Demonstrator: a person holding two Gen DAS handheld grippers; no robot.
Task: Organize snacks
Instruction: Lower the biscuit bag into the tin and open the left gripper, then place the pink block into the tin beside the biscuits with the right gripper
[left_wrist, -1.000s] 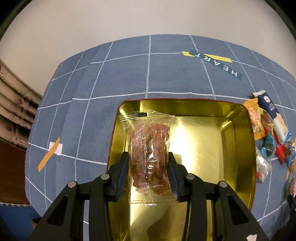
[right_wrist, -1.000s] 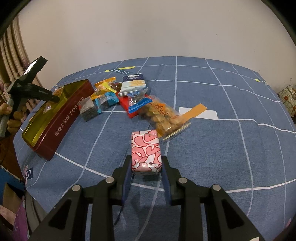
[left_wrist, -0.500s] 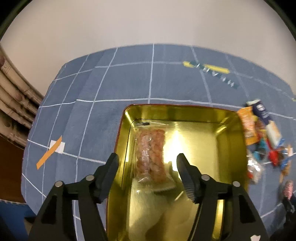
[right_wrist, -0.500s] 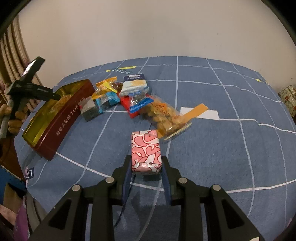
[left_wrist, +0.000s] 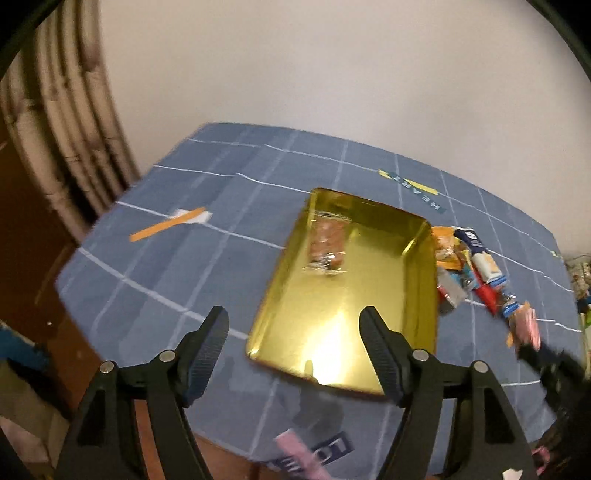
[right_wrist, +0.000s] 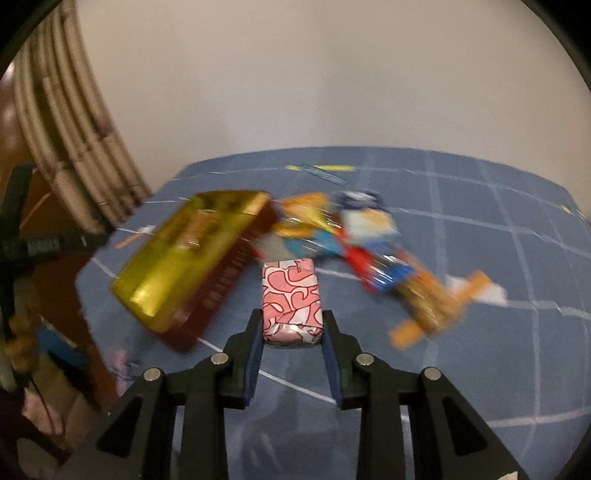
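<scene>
A gold-lined red tin sits on the blue checked tablecloth, with a clear packet of orange snacks lying in its far left part. My left gripper is open and empty, raised above the tin's near edge. My right gripper is shut on a pink and white patterned packet and holds it above the cloth, just right of the tin. The pink packet also shows at the right edge of the left wrist view.
A pile of mixed snack packets lies right of the tin, with a bag of orange snacks nearer. Orange tape strips mark the cloth. The table's left edge and a ribbed radiator are close by.
My left gripper opened, left the snack packet in the tin, then rose and pulled back. My right gripper carried the pink packet up and left toward the tin.
</scene>
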